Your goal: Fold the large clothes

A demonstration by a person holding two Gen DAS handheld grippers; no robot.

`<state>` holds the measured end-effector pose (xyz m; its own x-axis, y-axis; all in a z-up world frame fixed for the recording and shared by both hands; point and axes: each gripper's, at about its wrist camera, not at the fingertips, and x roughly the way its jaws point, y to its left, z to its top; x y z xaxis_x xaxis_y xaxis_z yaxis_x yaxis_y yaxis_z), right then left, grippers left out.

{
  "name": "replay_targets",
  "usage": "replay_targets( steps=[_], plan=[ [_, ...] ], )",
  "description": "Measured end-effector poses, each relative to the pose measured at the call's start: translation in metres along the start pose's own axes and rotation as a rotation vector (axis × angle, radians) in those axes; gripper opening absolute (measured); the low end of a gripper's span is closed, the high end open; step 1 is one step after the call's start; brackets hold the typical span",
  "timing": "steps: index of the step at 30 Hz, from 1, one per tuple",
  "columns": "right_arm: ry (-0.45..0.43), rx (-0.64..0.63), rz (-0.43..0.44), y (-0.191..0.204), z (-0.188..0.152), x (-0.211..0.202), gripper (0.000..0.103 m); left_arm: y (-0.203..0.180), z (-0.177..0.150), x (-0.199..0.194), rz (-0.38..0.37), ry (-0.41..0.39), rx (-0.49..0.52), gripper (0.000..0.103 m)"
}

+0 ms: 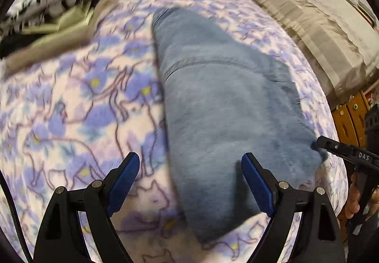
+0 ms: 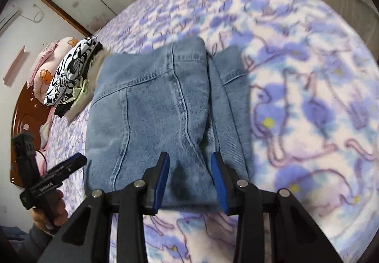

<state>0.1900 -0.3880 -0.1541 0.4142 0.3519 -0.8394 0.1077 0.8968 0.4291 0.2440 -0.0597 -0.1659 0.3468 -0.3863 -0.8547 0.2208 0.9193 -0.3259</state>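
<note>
1. Right wrist view looks down on the denim garment [image 2: 151, 108], folded into a compact block that lies flat on the bed [image 2: 308, 73] with its floral fleece cover; a narrower folded layer runs along its right side.
2. Its seams run lengthwise and its edges look roughly squared, so the fold seems nearly done, with tidying or one more fold likely left.
3. The right gripper [image 2: 190, 180] hangs over the near edge of the block. Its jaws are spread, with denim showing in the gap and nothing pinched; this probably lines it up to take that edge.
4. In the left wrist view, the left gripper [image 1: 190, 182] hovers beside the garment's long left edge with its jaws spread wide and nothing between them. One jaw stands over the fleece and the other over the denim, a straddle suited to scooping under the edge.
5. A pile of other clothes [image 2: 71, 78], topped by a black-and-white print, sits at the far left near the pillows, likely set apart so finished items stay clear of the folding space.
</note>
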Motion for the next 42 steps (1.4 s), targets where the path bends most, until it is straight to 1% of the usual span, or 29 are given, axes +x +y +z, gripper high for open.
replay_targets(
  steps=[3,4,5,6,7,9,10,12,13,15,16,18,20,21,22,25,27,29,32,34,37,39,41,42],
  plan=[
    [0.057,-0.018,0.006,-0.002,0.009,0.022,0.037,0.008,0.003,0.013,-0.054,0.014,-0.028,0.087],
    [0.073,-0.022,0.022,-0.001,0.011,0.028,0.036,0.011,0.004,0.016,-0.074,0.018,-0.047,0.087],
    [0.083,-0.030,0.045,0.001,0.012,0.034,0.025,0.014,0.005,0.018,-0.085,0.021,-0.060,0.087],
    [0.089,-0.043,0.046,0.004,0.012,0.038,0.012,0.016,0.006,0.021,-0.096,0.025,-0.072,0.087],
    [0.087,-0.059,0.032,0.007,0.012,0.040,0.011,0.017,0.008,0.024,-0.107,0.034,-0.088,0.087],
    [0.034,-0.109,-0.013,0.020,0.009,0.030,0.008,0.017,0.011,0.029,-0.106,0.040,-0.099,0.087],
    [-0.017,-0.123,-0.017,0.024,0.007,0.017,0.008,0.015,0.012,0.028,-0.102,0.040,-0.095,0.087],
    [-0.131,-0.124,0.012,0.027,0.004,-0.020,0.007,0.005,0.014,0.020,-0.096,0.015,-0.060,0.087],
    [-0.170,-0.123,0.016,0.027,0.001,-0.034,0.007,0.001,0.015,0.016,-0.097,0.001,-0.042,0.087],
    [-0.214,-0.134,-0.029,0.024,-0.005,-0.047,0.007,-0.013,0.013,0.012,-0.079,-0.025,0.014,0.087],
    [-0.217,-0.125,-0.047,0.019,-0.008,-0.046,0.007,-0.016,0.011,0.013,-0.069,-0.025,0.030,0.087],
    [-0.167,-0.081,-0.086,0.000,-0.015,-0.030,0.008,-0.024,0.006,0.023,-0.054,-0.007,0.048,0.087],
    [-0.094,-0.031,-0.087,-0.016,-0.022,-0.008,0.008,-0.027,0.002,0.033,-0.044,0.012,0.045,0.087],
    [-0.052,-0.018,-0.098,-0.021,-0.028,0.004,0.010,-0.025,0.000,0.034,-0.050,0.019,0.037,0.087],
    [-0.041,-0.024,-0.114,-0.021,-0.030,0.007,0.011,-0.023,0.000,0.035,-0.059,0.024,0.027,0.087],
    [-0.069,-0.018,-0.129,-0.013,-0.022,-0.007,0.024,-0.020,0.004,0.029,-0.081,0.043,0.019,0.087],
    [-0.123,-0.025,-0.106,-0.009,-0.014,-0.019,0.044,-0.018,0.009,0.024,-0.082,0.042,0.039,0.087],
    [-0.158,-0.023,-0.120,-0.008,0.000,-0.022,0.052,-0.016,0.019,0.020,-0.094,0.033,0.045,0.087],
    [-0.159,0.021,-0.130,-0.016,0.026,-0.010,0.052,-0.012,0.040,0.028,-0.080,0.036,0.020,0.087],
    [-0.163,0.095,-0.115,-0.027,0.049,0.005,0.052,-0.010,0.057,0.039,-0.071,0.042,-0.004,0.087],
    [-0.155,0.194,-0.091,-0.042,0.076,0.026,0.052,-0.009,0.081,0.055,-0.083,0.068,-0.038,0.087],
    [-0.155,0.233,-0.067,-0.047,0.087,0.036,0.052,-0.011,0.093,0.063,-0.079,0.063,-0.034,0.087],
    [-0.158,0.256,-0.029,-0.052,0.095,0.045,0.052,-0.012,0.104,0.068,-0.077,0.039,-0.037,0.087],
    [-0.155,0.248,-0.024,-0.051,0.098,0.048,0.038,-0.013,0.109,0.069,-0.074,0.027,-0.037,0.083]
  ],
)
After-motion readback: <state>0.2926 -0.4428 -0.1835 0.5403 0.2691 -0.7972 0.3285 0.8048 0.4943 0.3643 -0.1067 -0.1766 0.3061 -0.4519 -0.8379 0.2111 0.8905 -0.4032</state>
